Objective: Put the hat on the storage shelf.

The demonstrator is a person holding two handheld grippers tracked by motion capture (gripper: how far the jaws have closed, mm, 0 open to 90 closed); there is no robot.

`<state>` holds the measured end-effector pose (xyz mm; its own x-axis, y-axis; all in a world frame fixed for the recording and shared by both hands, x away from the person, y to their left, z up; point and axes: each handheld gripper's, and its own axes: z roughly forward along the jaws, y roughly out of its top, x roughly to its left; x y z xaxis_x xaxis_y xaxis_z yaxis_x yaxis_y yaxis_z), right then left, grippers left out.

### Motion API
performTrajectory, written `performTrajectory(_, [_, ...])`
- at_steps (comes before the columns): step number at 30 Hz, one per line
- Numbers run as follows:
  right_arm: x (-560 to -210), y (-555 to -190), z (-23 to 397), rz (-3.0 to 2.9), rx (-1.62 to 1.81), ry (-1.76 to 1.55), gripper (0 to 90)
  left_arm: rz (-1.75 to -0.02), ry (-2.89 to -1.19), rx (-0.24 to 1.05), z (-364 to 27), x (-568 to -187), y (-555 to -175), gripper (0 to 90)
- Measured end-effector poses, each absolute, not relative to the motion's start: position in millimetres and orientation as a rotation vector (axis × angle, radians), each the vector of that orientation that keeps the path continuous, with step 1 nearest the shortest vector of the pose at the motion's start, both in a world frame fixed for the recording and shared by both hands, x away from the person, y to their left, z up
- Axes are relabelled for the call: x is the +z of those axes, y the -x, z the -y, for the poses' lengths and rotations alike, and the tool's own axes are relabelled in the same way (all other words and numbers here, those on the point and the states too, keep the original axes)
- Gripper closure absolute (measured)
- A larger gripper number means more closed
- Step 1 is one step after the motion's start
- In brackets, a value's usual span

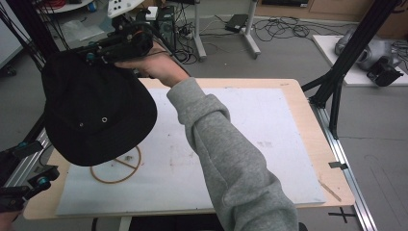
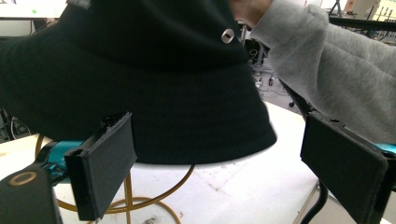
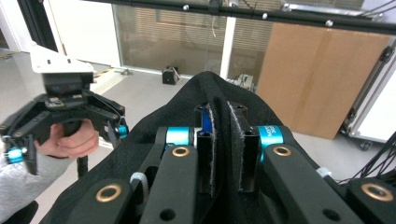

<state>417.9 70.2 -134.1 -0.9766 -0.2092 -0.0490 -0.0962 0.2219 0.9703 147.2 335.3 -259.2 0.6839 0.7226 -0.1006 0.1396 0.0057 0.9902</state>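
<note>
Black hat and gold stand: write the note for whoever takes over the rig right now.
Right tool: shut on the black hat, pinching a fold of its fabric, held up in the air over the table's left side.
Left tool: open, holding nothing, low at the near left of the table, facing the hat.
Gold wire stand: on the white mat, partly under the hat.
Done: hat gripped and carried above the stand.
Left: the hat does not look seated yet; probably lower it onto the stand, then release.
</note>
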Motion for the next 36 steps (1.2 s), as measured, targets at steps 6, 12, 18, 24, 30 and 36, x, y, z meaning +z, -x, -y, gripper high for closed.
performTrajectory(6, [-156,-418,-87,2.387,-1.852,-0.273,82.9,-0.737,-1.528,0.533,-334,-258,-146,10.8])
performTrajectory(12, [-174,-417,-94,2.409,-1.819,-0.267,82.9,-0.743,-1.529,0.531,-334,-259,-147,10.8])
performTrajectory(18, [-193,-412,-108,2.426,-1.770,-0.261,82.5,-0.751,-1.530,0.531,-334,-259,-148,10.8])
performTrajectory(24, [-206,-407,-116,2.469,-1.701,-0.282,81.2,-0.745,-1.521,0.537,-335,-258,-145,10.8])
performTrajectory(30, [-210,-406,-118,2.464,-1.693,-0.267,77.5,-0.749,-1.521,0.536,-335,-258,-145,10.8])
performTrajectory(36, [-208,-410,-113,2.449,-1.691,-0.216,58.5,-0.751,-1.524,0.531,-334,-259,-147,10.8])
